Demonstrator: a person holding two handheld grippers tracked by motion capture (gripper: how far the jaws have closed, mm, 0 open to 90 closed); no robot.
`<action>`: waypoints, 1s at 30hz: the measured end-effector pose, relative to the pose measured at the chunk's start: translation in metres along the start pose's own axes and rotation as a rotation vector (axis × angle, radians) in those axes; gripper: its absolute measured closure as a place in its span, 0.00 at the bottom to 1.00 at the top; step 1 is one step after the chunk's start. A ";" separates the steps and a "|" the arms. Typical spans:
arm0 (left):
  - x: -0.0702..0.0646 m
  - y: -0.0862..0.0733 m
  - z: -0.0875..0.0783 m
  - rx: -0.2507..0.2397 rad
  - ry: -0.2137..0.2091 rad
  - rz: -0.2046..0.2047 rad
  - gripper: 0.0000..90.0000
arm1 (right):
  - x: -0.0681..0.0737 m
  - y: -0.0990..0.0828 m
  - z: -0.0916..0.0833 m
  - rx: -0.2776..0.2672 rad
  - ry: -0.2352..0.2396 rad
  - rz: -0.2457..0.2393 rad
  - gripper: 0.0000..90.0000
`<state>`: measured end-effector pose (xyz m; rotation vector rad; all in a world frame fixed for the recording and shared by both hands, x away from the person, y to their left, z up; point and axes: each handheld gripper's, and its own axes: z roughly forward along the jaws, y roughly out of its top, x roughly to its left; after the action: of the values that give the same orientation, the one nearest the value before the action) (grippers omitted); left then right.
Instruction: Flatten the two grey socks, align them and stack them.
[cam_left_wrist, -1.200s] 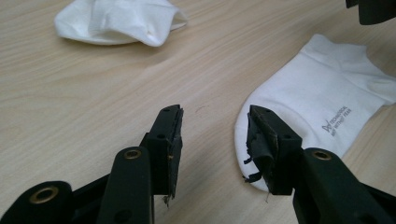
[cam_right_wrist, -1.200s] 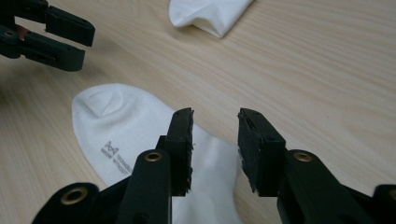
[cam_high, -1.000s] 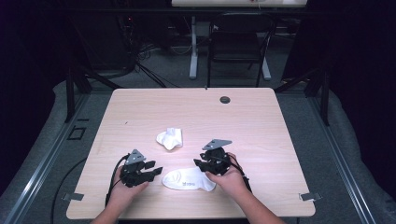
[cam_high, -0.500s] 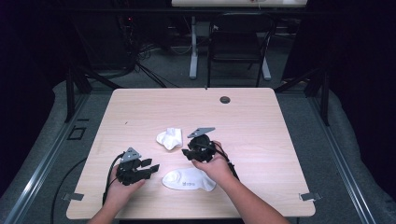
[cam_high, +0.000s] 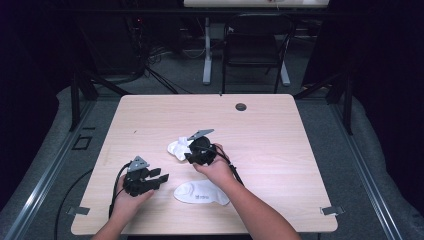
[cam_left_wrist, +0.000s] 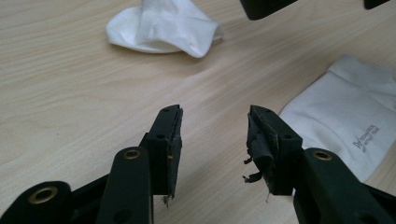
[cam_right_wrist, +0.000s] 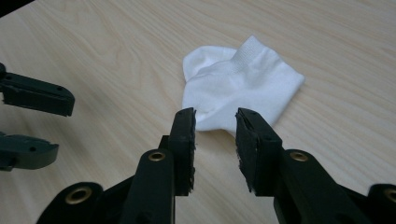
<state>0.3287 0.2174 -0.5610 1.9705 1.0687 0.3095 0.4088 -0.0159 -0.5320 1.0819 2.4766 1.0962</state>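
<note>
Two white socks lie on the wooden table (cam_high: 280, 150). The crumpled sock (cam_high: 177, 148) (cam_left_wrist: 163, 25) (cam_right_wrist: 243, 88) is near the middle. The flat sock (cam_high: 201, 192) (cam_left_wrist: 345, 116) lies nearer the front edge. My right gripper (cam_high: 189, 153) (cam_right_wrist: 215, 114) hovers at the crumpled sock's near edge. Its jaws have just been closing, stand apart and have nothing between them. My left gripper (cam_high: 159, 176) (cam_left_wrist: 215, 114) is open over bare wood, left of the flat sock. The right gripper's jaw tips (cam_left_wrist: 268, 5) show at the top of the left gripper view.
A round black grommet (cam_high: 241, 106) sits near the table's far edge. A dark chair (cam_high: 255, 45) and a desk leg stand beyond it. Cables trail from both grippers toward the front edge. The left gripper's jaws (cam_right_wrist: 32, 121) show at the left of the right gripper view.
My right hand has moved left and away from the flat sock to the crumpled one, its jaws narrowing. The left hand and both socks have stayed put.
</note>
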 end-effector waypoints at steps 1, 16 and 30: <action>0.001 0.000 0.000 -0.001 0.002 -0.003 0.61 | 0.000 0.000 0.004 0.001 0.001 -0.005 0.76; 0.016 0.002 -0.011 -0.021 0.048 -0.044 0.61 | 0.012 0.010 0.051 0.022 0.006 -0.046 0.73; 0.020 0.001 -0.012 -0.028 0.044 -0.062 0.61 | 0.019 0.009 0.061 0.106 -0.077 -0.094 0.97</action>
<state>0.3347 0.2391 -0.5561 1.9099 1.1451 0.3340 0.4291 0.0348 -0.5663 1.0038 2.5210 0.8890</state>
